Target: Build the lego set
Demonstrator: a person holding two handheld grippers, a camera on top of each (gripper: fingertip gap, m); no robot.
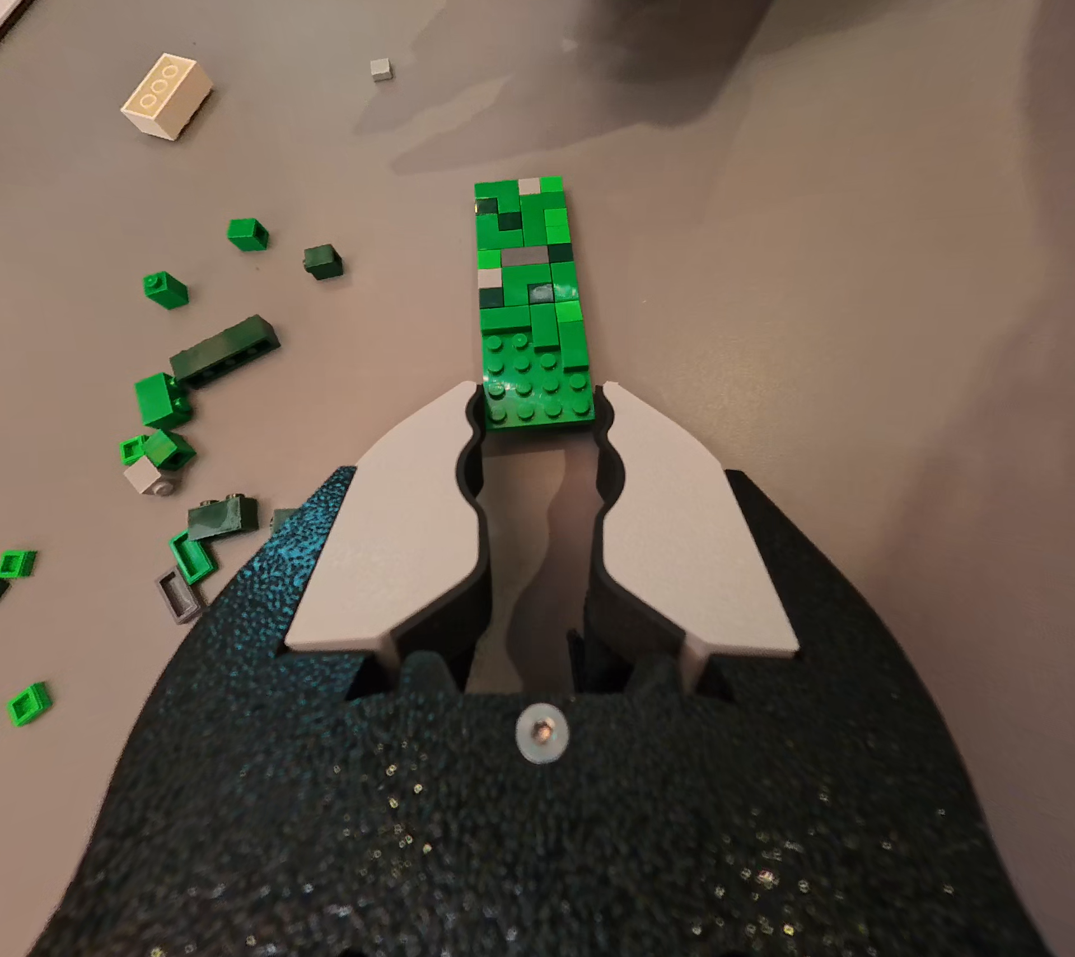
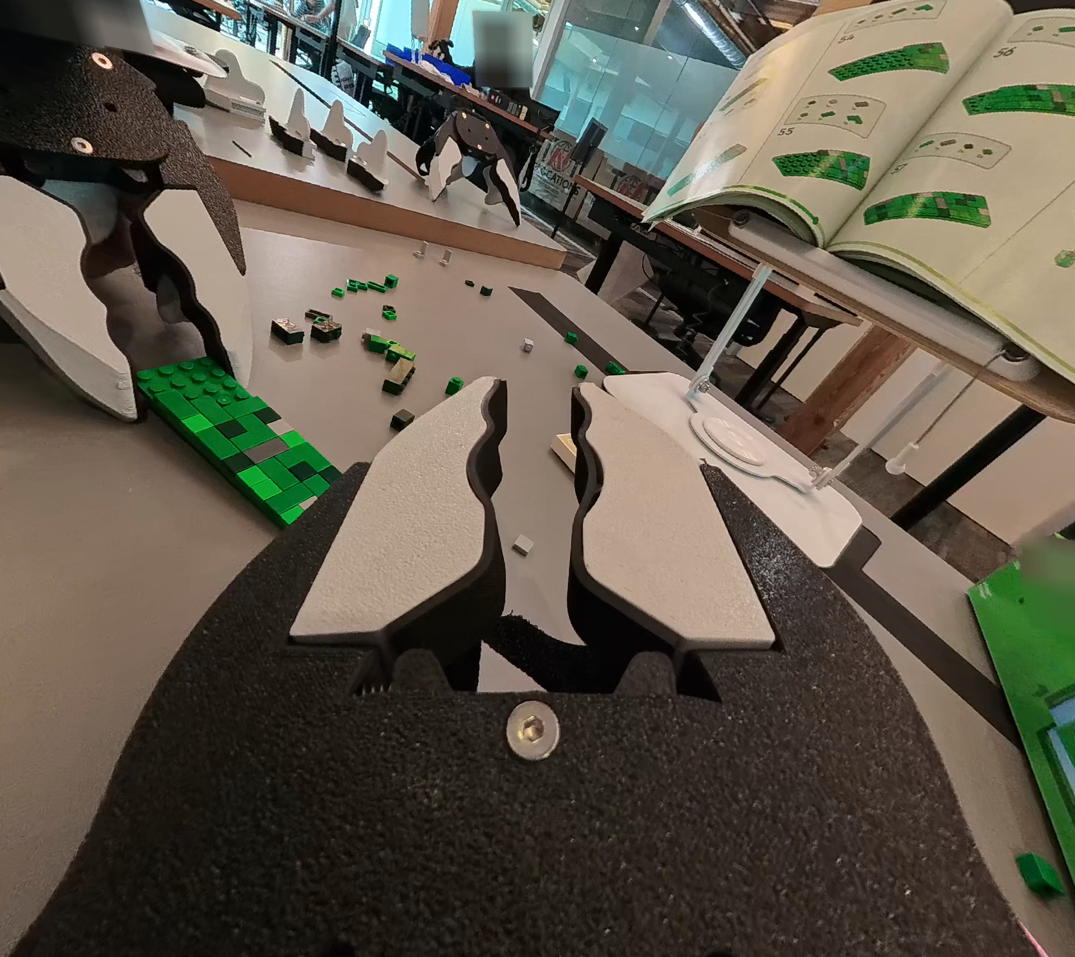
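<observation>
The left gripper (image 1: pixel 540 408) has its 2 grey fingers closed on the studded near end of the long green plate (image 1: pixel 530 307), one finger on each long side. The plate lies flat on the grey worktop (image 1: pixel 814 347); most of its top is tiled in mixed greens with a few grey squares, and only the gripped end shows bare studs.

The right gripper (image 2: pixel 538 400) holds nothing — its jaws stand apart above the worktop, with a tiny grey piece (image 2: pixel 523 545) lying on the surface between them.

The left wrist view alone shows the loose pieces from above: a cream brick (image 1: pixel 167 96) towards the far left corner, a dark green long brick (image 1: pixel 225 350), and small green bricks (image 1: pixel 166 289) scattered along the left side.

Only the right wrist view shows the surroundings — an open instruction booklet (image 2: pixel 907 132) on a white stand (image 2: pixel 756 440) at the right edge of the worktop, a green sheet (image 2: pixel 1029 696) at the near right, further tables, a spare gripper (image 2: pixel 474 161) standing on one of them, and people far off. That view also shows the left gripper from the side, tilted down onto the plate.
</observation>
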